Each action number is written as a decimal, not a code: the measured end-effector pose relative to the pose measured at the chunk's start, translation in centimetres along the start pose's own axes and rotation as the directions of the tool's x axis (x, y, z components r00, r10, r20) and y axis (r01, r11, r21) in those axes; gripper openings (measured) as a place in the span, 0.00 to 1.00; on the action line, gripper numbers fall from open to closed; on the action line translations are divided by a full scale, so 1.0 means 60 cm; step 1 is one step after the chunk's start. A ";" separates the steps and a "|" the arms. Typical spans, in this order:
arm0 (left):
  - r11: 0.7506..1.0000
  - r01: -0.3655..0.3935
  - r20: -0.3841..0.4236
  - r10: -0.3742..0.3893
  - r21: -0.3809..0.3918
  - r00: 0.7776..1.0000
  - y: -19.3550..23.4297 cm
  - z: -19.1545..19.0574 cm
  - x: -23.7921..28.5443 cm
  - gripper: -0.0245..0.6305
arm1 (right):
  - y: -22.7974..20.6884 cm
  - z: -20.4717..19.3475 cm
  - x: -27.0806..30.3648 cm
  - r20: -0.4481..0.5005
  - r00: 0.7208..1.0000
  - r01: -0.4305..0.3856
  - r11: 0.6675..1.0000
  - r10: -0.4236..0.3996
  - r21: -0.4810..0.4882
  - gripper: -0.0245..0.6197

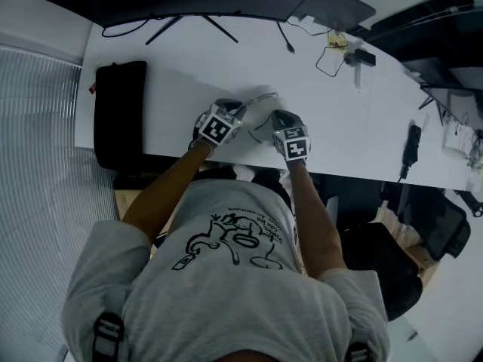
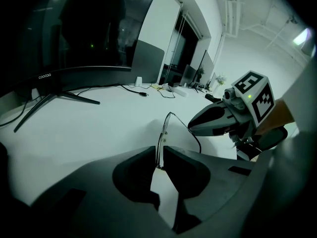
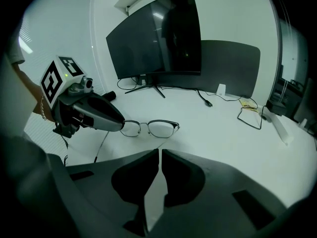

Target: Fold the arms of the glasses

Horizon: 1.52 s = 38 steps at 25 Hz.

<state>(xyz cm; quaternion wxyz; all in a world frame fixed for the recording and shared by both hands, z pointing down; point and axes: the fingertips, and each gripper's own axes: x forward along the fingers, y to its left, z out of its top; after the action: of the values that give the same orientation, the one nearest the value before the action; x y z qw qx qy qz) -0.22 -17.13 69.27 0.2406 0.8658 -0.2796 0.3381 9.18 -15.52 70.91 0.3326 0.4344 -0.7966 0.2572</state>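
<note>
Thin metal-framed glasses are held just above the white desk between my two grippers. In the left gripper view the frame rises edge-on out of my left gripper, which is shut on one end of it. The right gripper view shows both lenses facing me, with the left gripper at their left end. One arm hangs loose below that end. The other arm runs as a faint line into the slit of my right gripper, which is shut on it. The right gripper sits against that arm.
A curved dark monitor on a splayed stand is at the back of the desk. A black bag lies at the left end. Loose cables and small items lie at the back right. Both grippers work near the desk's front edge.
</note>
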 end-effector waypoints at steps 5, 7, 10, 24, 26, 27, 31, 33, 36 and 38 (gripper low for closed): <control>1.000 0.001 -0.001 -0.001 0.002 1.000 -0.008 -0.003 -0.002 0.14 | 0.005 0.006 -0.001 0.013 1.000 -0.001 1.000 0.001 -0.011 0.08; 1.000 0.002 0.000 -0.002 0.003 1.000 -0.011 -0.003 -0.003 0.14 | 0.006 0.007 -0.001 0.014 1.000 -0.001 1.000 0.001 -0.016 0.08; 1.000 0.006 -0.001 -0.006 0.004 1.000 -0.016 -0.003 -0.002 0.14 | 0.005 0.011 -0.001 0.017 1.000 0.001 1.000 0.000 -0.020 0.08; 1.000 0.018 -0.004 -0.018 0.006 1.000 -0.035 -0.001 -0.002 0.14 | 0.005 0.010 0.004 0.020 1.000 0.003 1.000 -0.003 -0.005 0.08; 1.000 0.020 -0.004 -0.020 0.006 1.000 -0.038 -0.001 -0.003 0.14 | 0.005 0.010 0.004 0.021 1.000 0.001 1.000 -0.001 -0.003 0.08; 1.000 0.020 -0.004 -0.020 0.006 1.000 -0.039 -0.001 -0.003 0.14 | 0.006 0.009 0.004 0.019 1.000 -0.002 1.000 0.002 0.000 0.08; 1.000 0.019 -0.007 -0.019 0.009 1.000 -0.042 -0.002 -0.003 0.14 | 0.010 -0.001 0.007 0.000 1.000 -0.020 1.000 0.020 0.022 0.08; 1.000 0.020 -0.007 -0.020 0.009 1.000 -0.045 -0.002 -0.004 0.14 | 0.009 -0.002 0.005 -0.002 1.000 -0.018 1.000 0.018 0.021 0.08; 1.000 0.010 -0.003 -0.010 0.009 1.000 -0.044 -0.002 -0.008 0.13 | 0.009 -0.003 0.001 -0.002 1.000 -0.015 1.000 0.015 0.023 0.08; 1.000 0.002 0.002 -0.002 0.008 1.000 -0.041 0.000 -0.009 0.13 | 0.007 0.003 -0.006 0.012 1.000 -0.004 1.000 0.004 0.015 0.08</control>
<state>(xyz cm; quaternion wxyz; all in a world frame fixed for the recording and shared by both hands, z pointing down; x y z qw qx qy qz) 1.02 -15.19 68.32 0.2373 0.8673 -0.2778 0.3380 8.91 -15.27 70.49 0.3240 0.4367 -0.7975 0.2614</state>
